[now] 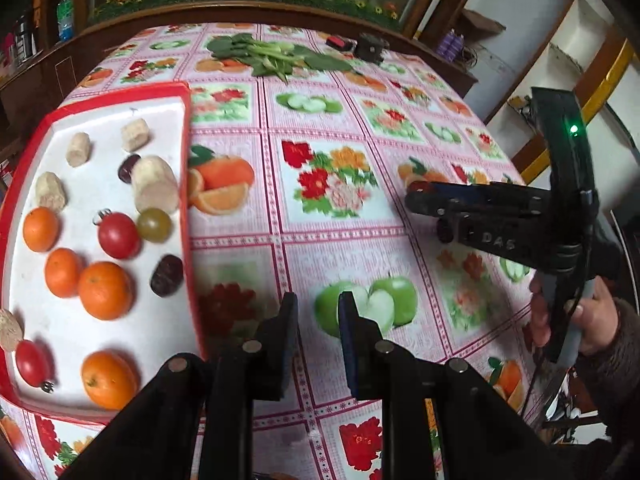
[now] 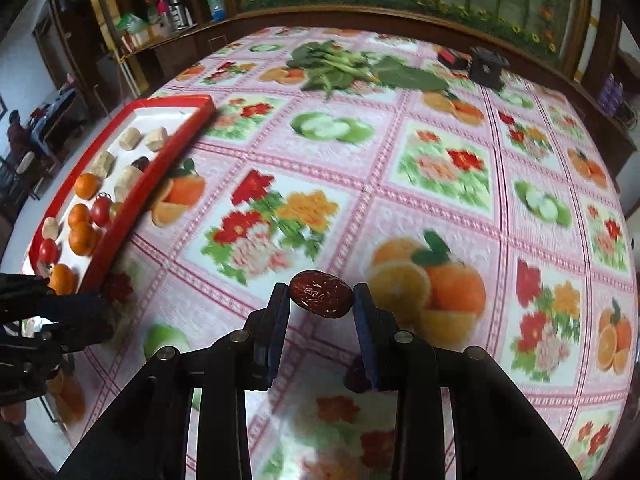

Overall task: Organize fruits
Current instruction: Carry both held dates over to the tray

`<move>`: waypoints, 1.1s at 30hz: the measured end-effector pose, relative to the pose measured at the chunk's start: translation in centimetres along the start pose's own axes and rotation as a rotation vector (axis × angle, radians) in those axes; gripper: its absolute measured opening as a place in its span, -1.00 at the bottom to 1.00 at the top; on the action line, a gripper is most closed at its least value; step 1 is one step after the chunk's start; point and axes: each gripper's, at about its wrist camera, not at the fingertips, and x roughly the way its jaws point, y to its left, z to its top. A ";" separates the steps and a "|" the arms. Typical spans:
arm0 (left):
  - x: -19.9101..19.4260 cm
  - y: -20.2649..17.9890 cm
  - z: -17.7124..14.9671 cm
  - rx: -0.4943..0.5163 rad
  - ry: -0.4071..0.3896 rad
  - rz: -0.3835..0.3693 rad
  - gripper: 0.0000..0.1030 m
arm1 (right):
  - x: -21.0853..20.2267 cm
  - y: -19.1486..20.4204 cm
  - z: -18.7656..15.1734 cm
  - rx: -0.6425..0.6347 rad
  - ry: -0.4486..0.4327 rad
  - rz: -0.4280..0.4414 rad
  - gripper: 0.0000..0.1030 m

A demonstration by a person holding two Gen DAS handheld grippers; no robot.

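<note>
A red-rimmed white tray lies on the table's left and holds several oranges, red tomatoes, a green tomato, dark red dates and pale cylinder pieces. The tray also shows in the right wrist view. My right gripper is shut on a dark red date, held above the tablecloth right of the tray. The right gripper also shows in the left wrist view. My left gripper is open and empty beside the tray's right rim.
A pink tablecloth with printed fruit and flowers covers the table. Leafy greens lie at the far side, with a small black box and a red-black item beside them. A wooden ledge runs behind the table.
</note>
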 end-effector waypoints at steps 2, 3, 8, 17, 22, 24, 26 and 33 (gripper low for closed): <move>0.1 0.0 -0.2 -0.015 -0.006 0.011 -0.55 | -0.1 -0.3 -0.8 0.010 0.003 0.004 -0.38; -0.2 0.3 -0.4 -0.034 -0.014 0.010 -0.55 | -0.1 -0.3 -1.2 0.007 0.005 0.006 -0.38; -2.1 1.6 -2.1 -0.128 -0.069 0.005 -0.55 | 0.1 -0.3 -2.6 -0.008 0.011 0.022 -0.38; -1.4 1.9 -3.0 -0.227 -0.064 0.083 -0.54 | 0.3 -0.1 -2.6 -0.039 0.019 0.061 -0.38; -2.4 0.9 -4.2 -0.186 -0.111 0.079 -0.54 | -0.4 0.3 -2.7 -0.071 0.000 0.087 -0.38; -2.4 0.4 -4.4 -0.158 -0.121 0.094 -0.54 | -0.6 0.2 -2.8 -0.079 -0.004 0.088 -0.38; -2.2 0.2 -4.6 -0.139 -0.114 0.103 -0.54 | -0.8 0.0 -3.0 -0.078 0.002 0.087 -0.38; -1.6 -0.5 -6.0 -0.092 -0.078 0.098 -0.54 | -2.0 -3.0 -4.4 -0.029 0.011 0.060 -0.38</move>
